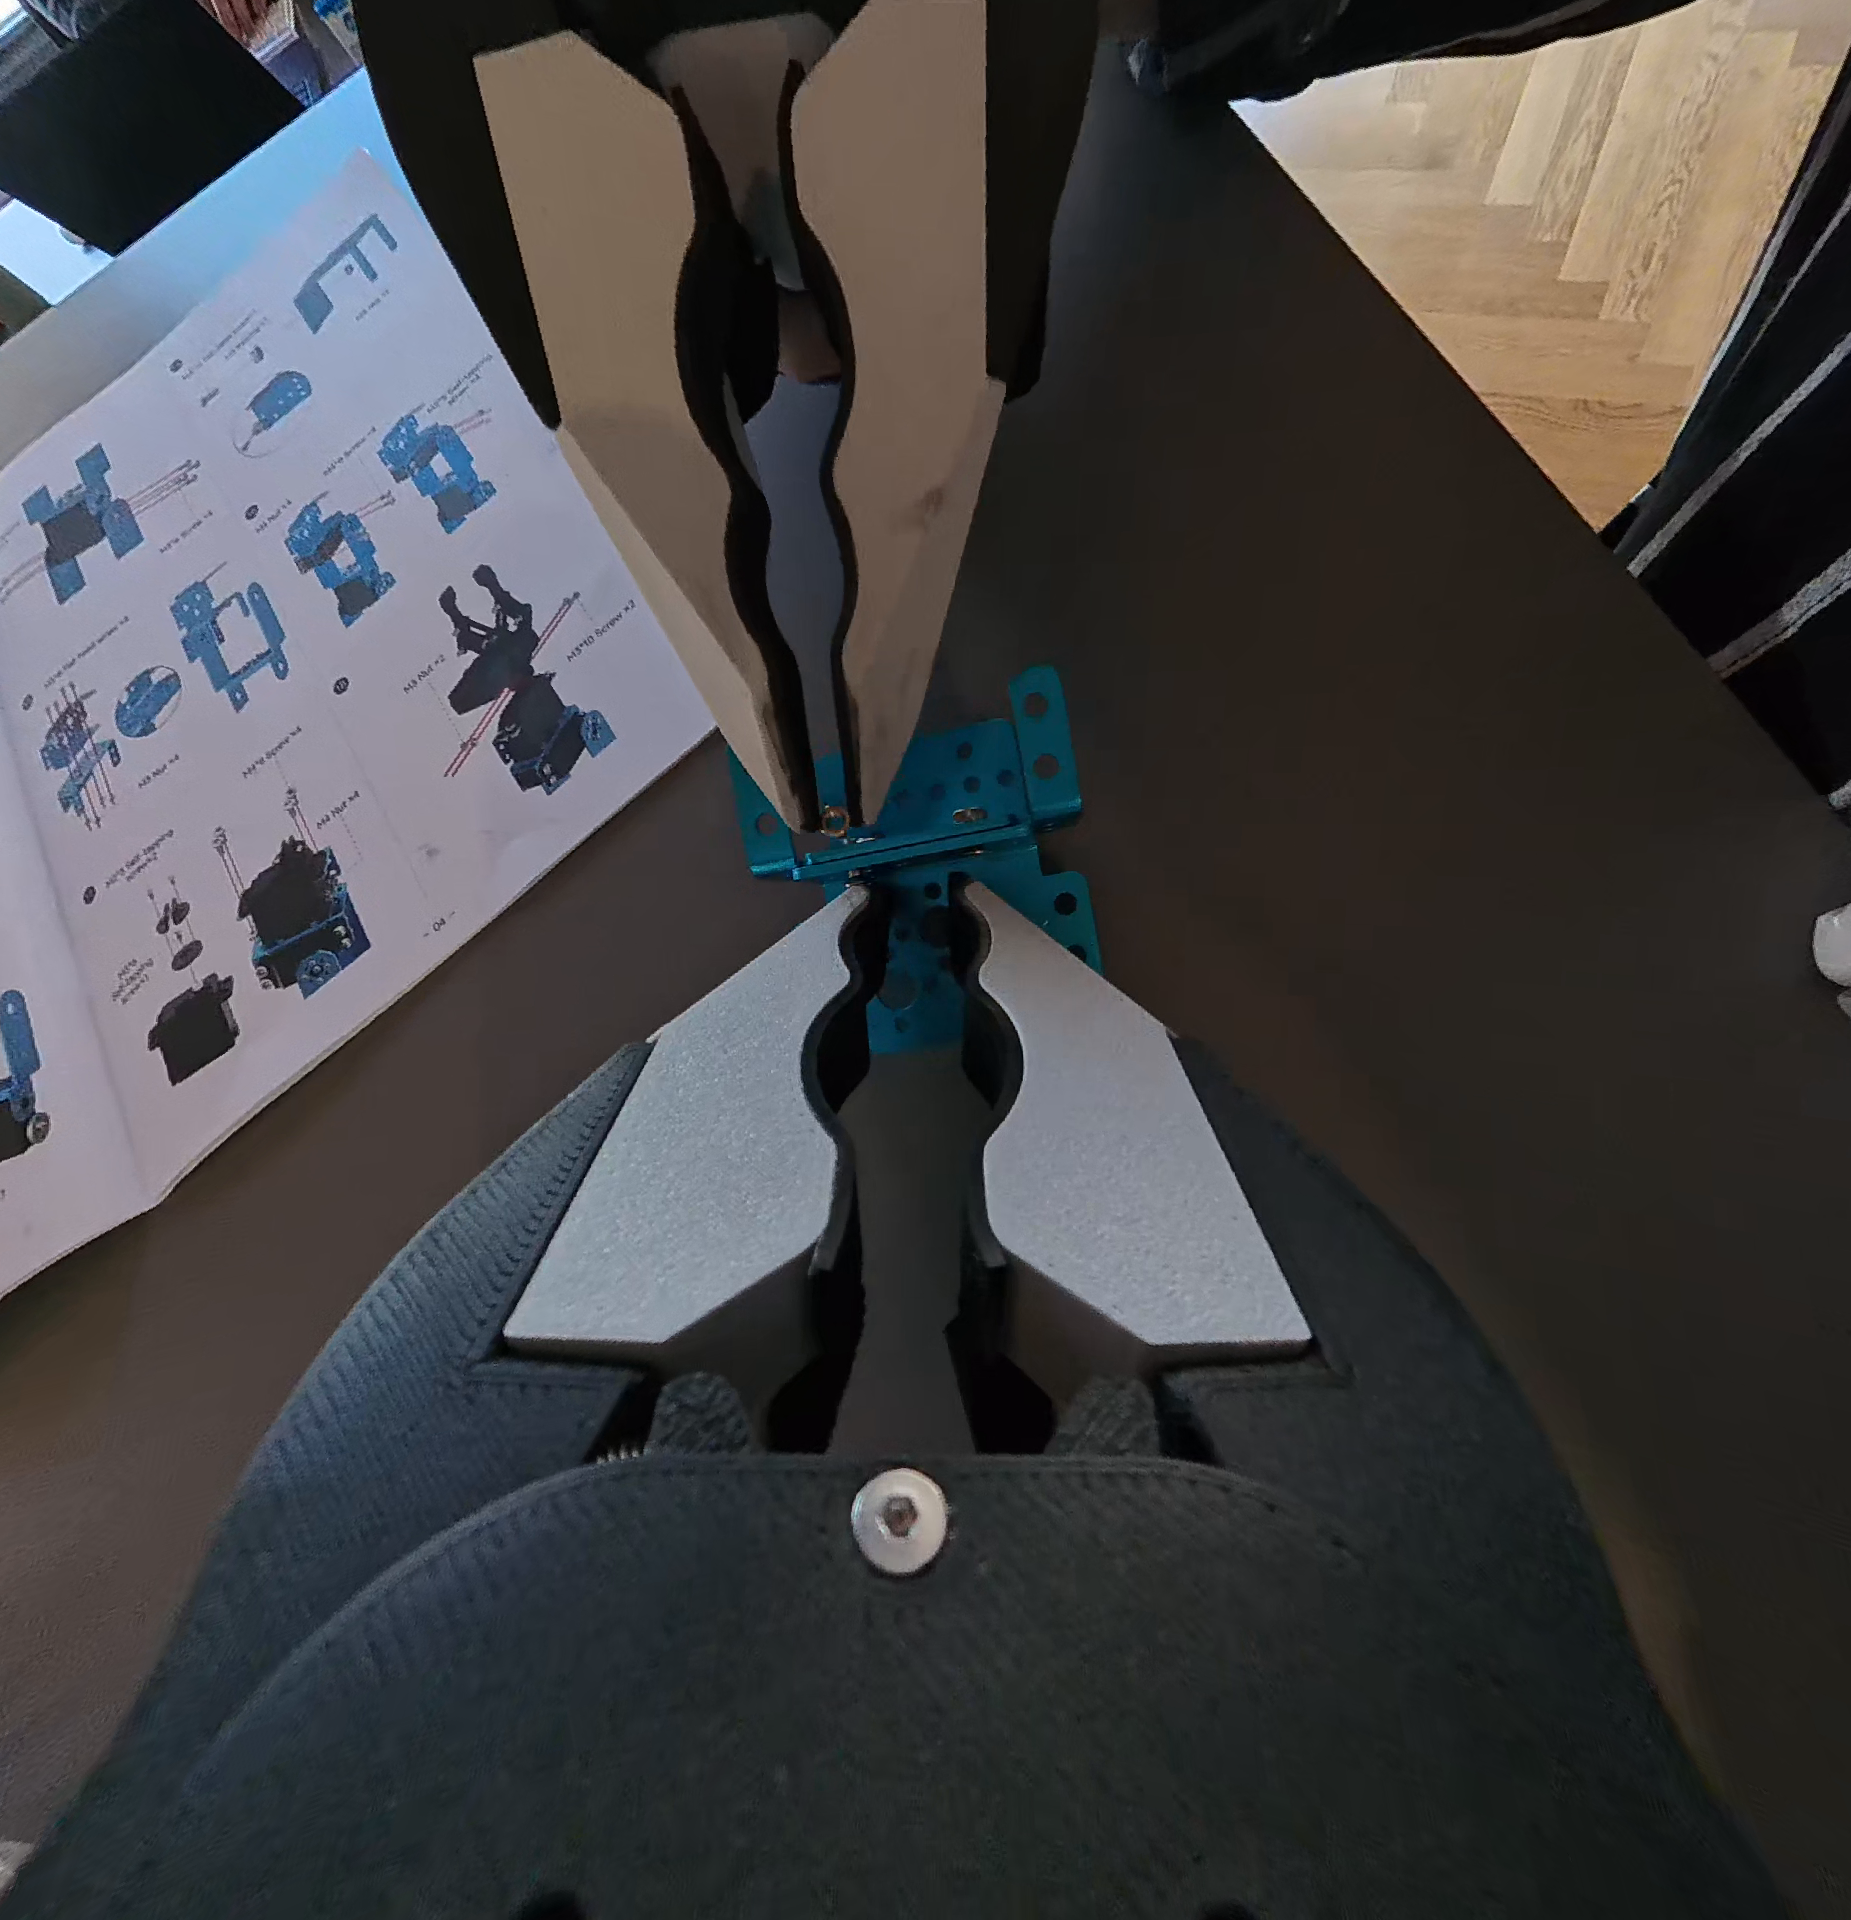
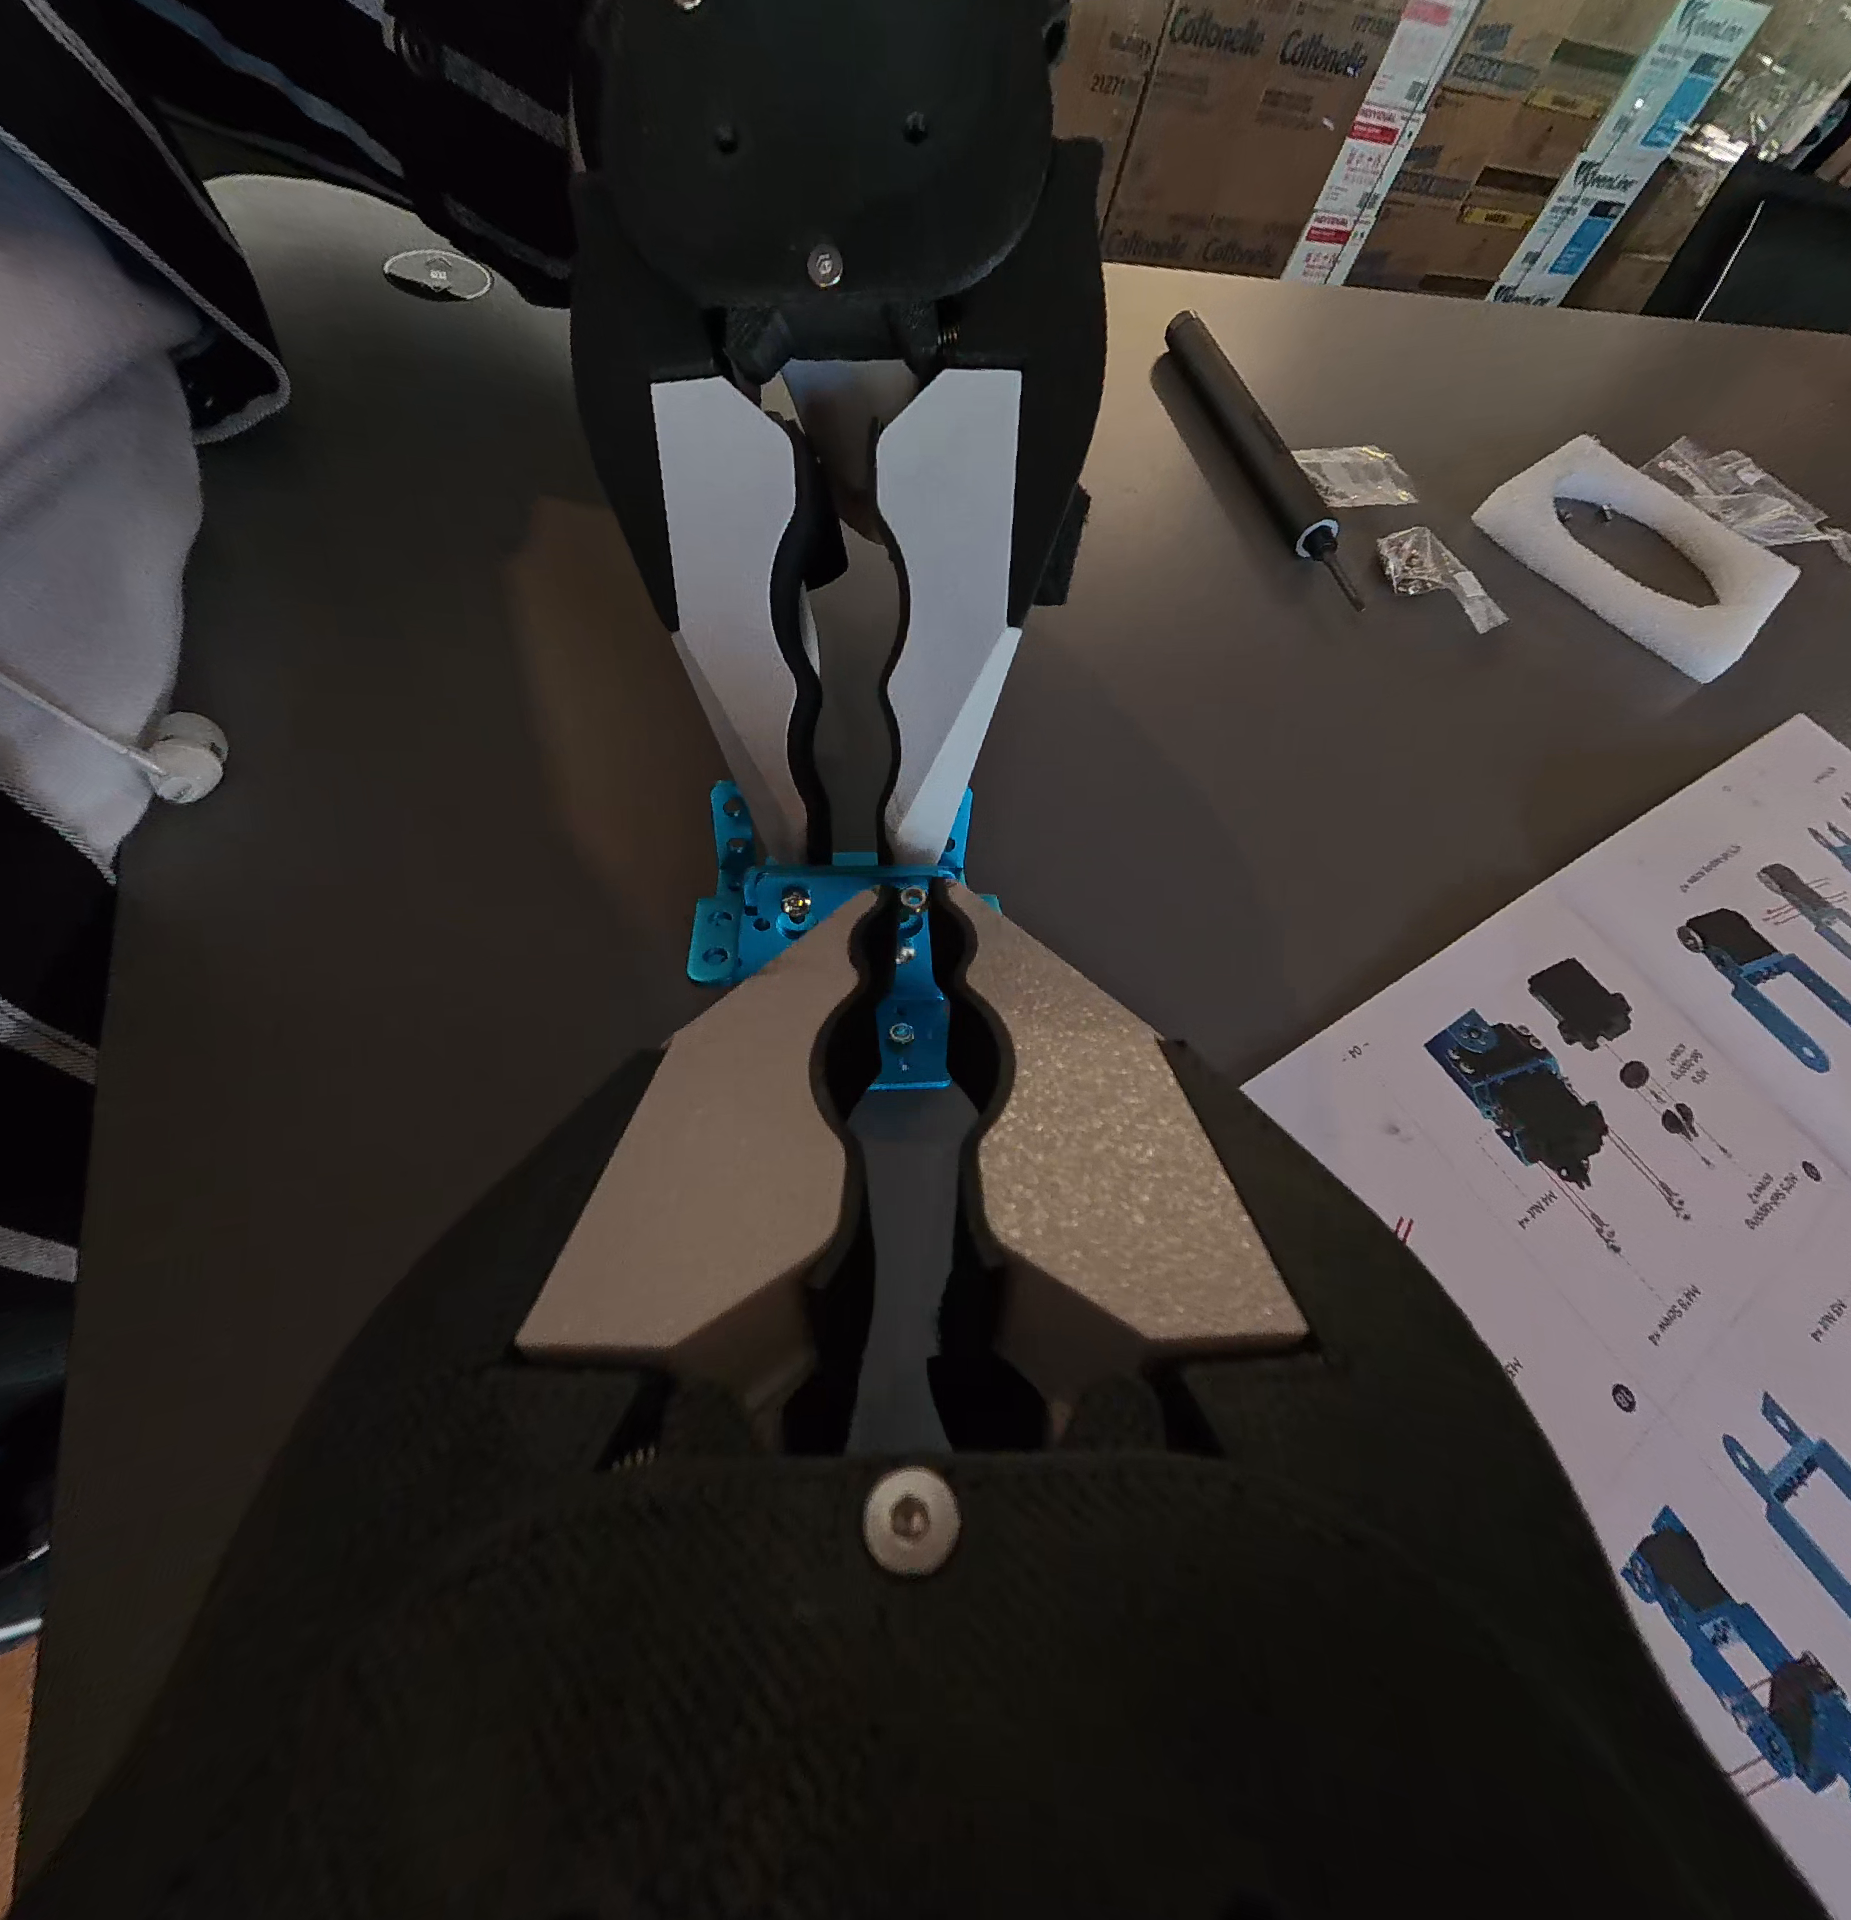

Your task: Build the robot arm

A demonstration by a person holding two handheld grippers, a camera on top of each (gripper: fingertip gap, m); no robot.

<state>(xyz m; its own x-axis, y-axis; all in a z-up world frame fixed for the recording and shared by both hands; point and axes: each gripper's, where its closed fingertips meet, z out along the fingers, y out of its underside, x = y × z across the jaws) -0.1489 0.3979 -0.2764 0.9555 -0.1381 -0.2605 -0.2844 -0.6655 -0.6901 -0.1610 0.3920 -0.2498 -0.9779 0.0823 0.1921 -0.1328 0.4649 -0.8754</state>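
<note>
A: The left gripper (image 1: 913, 894) in the left wrist view has its two fingers squeezed on the blue metal bracket (image 1: 952, 790). The tips are a little apart, with the blue piece between them.

B: Where is the bracket?

A: On the dark table (image 1: 1316, 935), just beside the open instruction booklet (image 1: 277, 675). The right gripper (image 1: 836, 816) comes from across and pinches a tiny gold ring (image 1: 836, 821) right at the bracket's top edge.

B: And the right wrist view?

A: The right gripper (image 2: 913, 896) is nearly closed, tips at the bracket (image 2: 775, 914). The left gripper (image 2: 853, 847) faces it, touching the far side. A black screwdriver (image 2: 1253, 457), small bags of screws (image 2: 1430, 571) and a white foam piece (image 2: 1638, 561) lie well apart. The booklet (image 2: 1627, 1143) is on the right.
</note>
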